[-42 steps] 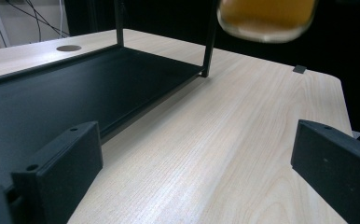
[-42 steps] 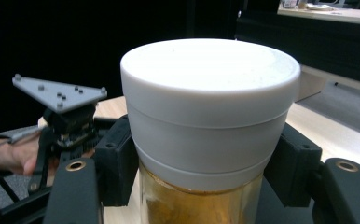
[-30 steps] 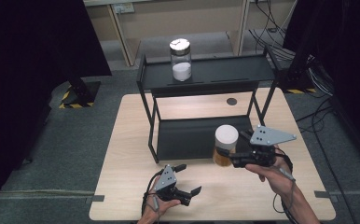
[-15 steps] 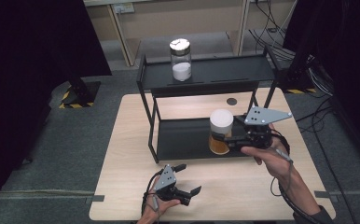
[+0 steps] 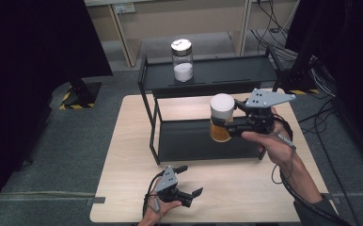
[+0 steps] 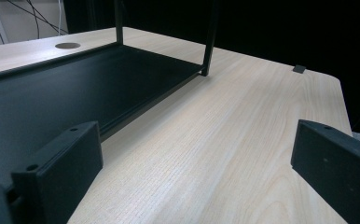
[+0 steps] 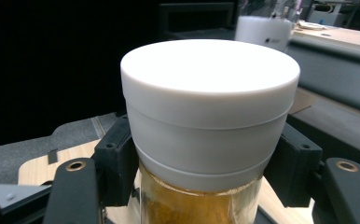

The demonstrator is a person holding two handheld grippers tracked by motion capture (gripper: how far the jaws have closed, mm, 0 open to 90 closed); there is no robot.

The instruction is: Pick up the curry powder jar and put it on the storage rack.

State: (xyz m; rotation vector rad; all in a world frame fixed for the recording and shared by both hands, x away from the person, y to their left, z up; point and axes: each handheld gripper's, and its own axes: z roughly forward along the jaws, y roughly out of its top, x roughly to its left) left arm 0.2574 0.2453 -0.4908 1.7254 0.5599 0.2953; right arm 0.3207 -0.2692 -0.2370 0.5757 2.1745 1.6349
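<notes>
Jar (image 5: 221, 118) with the white lid and amber fill is what we carry: since a second ago we have lifted it from beside the rack's (image 5: 208, 77) lower shelf to hang between the shelves, which reads to us as a move to the top shelf, where a second jar (image 5: 182, 60) stands. It stays upright, long axis vertical, lid up. Our right gripper (image 5: 226, 123) is clamped below the lid; our left gripper (image 5: 189, 181) rests low over the table (image 5: 123, 179), jaws apart.

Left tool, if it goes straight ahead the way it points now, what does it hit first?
Probably the black shelf rack: the left tool hovers open over the table, aimed along the rack's lower tray edge and near corner post. Depth is unclear.
</notes>
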